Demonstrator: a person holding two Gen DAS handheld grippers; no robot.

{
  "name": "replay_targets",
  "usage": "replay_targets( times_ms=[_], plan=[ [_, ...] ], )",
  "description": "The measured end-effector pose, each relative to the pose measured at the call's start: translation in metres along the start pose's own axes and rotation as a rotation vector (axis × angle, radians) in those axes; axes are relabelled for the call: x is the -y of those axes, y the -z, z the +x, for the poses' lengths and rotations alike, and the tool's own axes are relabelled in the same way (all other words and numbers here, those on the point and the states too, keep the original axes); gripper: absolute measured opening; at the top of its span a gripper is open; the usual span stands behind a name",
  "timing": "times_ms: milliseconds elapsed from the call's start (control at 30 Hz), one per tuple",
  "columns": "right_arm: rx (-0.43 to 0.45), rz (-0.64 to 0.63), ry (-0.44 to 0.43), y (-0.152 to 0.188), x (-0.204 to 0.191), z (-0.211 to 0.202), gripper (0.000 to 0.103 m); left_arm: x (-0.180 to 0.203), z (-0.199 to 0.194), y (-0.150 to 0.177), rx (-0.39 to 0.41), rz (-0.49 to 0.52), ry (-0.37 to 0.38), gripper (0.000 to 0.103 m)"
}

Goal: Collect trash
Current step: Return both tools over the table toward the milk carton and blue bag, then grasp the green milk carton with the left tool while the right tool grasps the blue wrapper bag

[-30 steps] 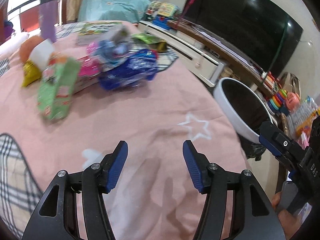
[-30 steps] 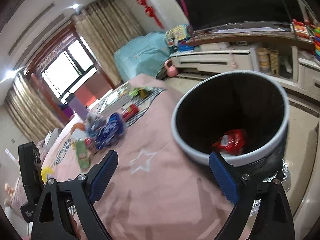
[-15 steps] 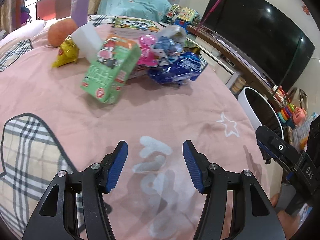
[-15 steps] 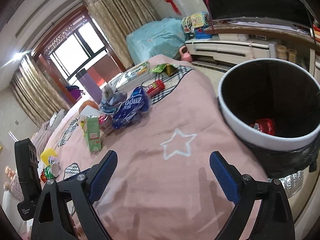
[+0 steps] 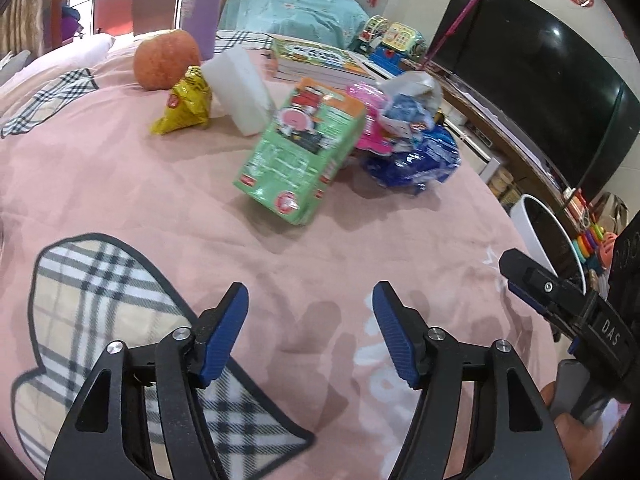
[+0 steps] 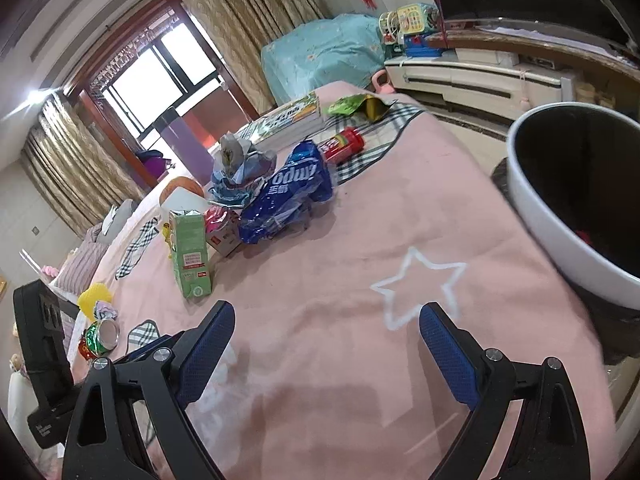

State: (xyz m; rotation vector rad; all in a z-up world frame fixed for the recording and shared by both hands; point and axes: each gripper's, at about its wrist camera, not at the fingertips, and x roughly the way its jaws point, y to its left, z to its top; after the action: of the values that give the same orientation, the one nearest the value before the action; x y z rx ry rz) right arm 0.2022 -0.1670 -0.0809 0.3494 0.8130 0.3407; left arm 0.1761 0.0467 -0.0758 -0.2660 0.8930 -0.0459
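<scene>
While both tongs are hovering wide and empty, trash is lying on a pink bedspread.
Left gripper jaws have just been opening, right gripper gaping; white bin is standing beside the bed's edge.

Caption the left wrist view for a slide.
Open left hand-held gripper over pink bedspread, facing green carton and blue wrapper.

Daylight pours in from the window far beyond the left-hand finger of the right gripper, blown out to white there. The pink bedspread ahead of the left gripper is evenly bright, with soft shadows under both sets of fingers. A small glare spot sits on the dark TV screen, up and to the right. Both views bend strongly at the edges, with black corners. The bin rim, right of the claw, is slightly smeared.
</scene>
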Motion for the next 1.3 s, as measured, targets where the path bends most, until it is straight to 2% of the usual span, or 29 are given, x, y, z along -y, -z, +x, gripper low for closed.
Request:
replay_targets(
  times_ms=[267,533,700,800,833,867,900,933,1000,1033,1300],
  plan=[
    [-0.004,0.000,-0.021,-0.020,-0.013,0.024,0.095,-0.010,0.008,-0.019,0.013,0.018,-0.030,0.077],
    [-0.009,0.042,-0.048,-0.044,-0.009,0.045,0.095,-0.014,0.023,-0.050,0.035,0.057,-0.039,0.079],
    [-0.009,0.063,-0.062,-0.058,-0.006,0.058,0.092,-0.019,0.039,-0.063,0.018,0.067,-0.027,0.079],
    [-0.018,0.087,-0.080,-0.063,-0.003,0.067,0.073,-0.018,0.044,-0.065,0.012,0.082,-0.020,0.079],
    [-0.017,0.092,-0.079,-0.063,-0.003,0.069,0.064,-0.016,0.046,-0.066,0.012,0.092,-0.024,0.078],
    [-0.018,0.094,-0.079,-0.063,-0.002,0.072,0.052,-0.014,0.046,-0.065,0.017,0.101,-0.029,0.070],
    [-0.024,0.097,-0.089,-0.062,-0.002,0.074,0.045,-0.013,0.045,-0.064,0.021,0.109,-0.028,0.060],
    [-0.027,0.098,-0.100,-0.062,-0.002,0.075,0.035,-0.011,0.045,-0.063,0.024,0.120,-0.028,0.060],
    [-0.013,0.074,-0.097,-0.059,-0.006,0.070,0.028,-0.007,0.044,-0.061,0.036,0.128,-0.029,0.056],
    [-0.007,0.061,-0.089,-0.058,-0.008,0.067,0.015,-0.006,0.043,-0.060,0.036,0.131,-0.020,0.055],
    [0.007,0.041,-0.088,-0.041,-0.004,0.041,0.011,0.009,0.030,-0.039,0.011,0.118,0.042,0.054]
  ],
)
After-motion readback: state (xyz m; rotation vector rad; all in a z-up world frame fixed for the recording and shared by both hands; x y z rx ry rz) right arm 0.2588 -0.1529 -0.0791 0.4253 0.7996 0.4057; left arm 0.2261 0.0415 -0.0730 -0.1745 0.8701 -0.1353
